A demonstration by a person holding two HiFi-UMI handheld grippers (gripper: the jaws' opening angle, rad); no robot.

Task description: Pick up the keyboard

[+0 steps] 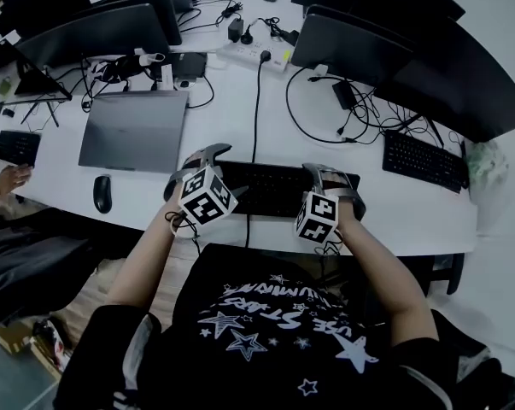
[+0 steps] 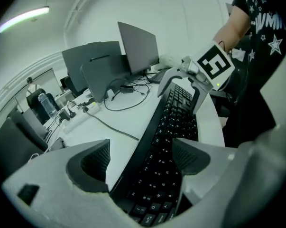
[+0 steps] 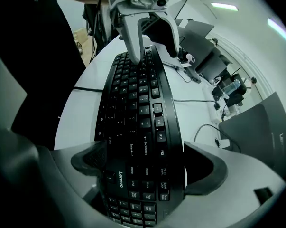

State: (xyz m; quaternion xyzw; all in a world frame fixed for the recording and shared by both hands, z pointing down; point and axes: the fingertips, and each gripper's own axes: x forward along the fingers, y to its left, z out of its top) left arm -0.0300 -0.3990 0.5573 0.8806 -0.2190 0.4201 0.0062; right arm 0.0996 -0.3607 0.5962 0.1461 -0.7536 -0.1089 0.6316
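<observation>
A black Lenovo keyboard (image 1: pixel 270 186) lies lengthwise along the white table's near edge, its cable running to the back. My left gripper (image 1: pixel 193 165) is at its left end. In the left gripper view its jaws (image 2: pixel 140 158) stand open astride the keyboard (image 2: pixel 171 127), with a strip of white table showing between the left pad (image 2: pixel 93 163) and the keyboard's edge. My right gripper (image 1: pixel 334 182) is at the right end. In the right gripper view it (image 3: pixel 145 163) is shut on the keyboard (image 3: pixel 138 103), both pads against its long edges. The left gripper (image 3: pixel 147 27) shows at the far end.
A closed grey laptop (image 1: pixel 133 131) and a black mouse (image 1: pixel 102 193) sit to the left. A second keyboard (image 1: pixel 424 161) lies at the right. Monitors (image 1: pixel 351 45), a power strip (image 1: pixel 248 54) and loose cables crowd the back. Another person's hand (image 1: pixel 5 178) rests at the far left.
</observation>
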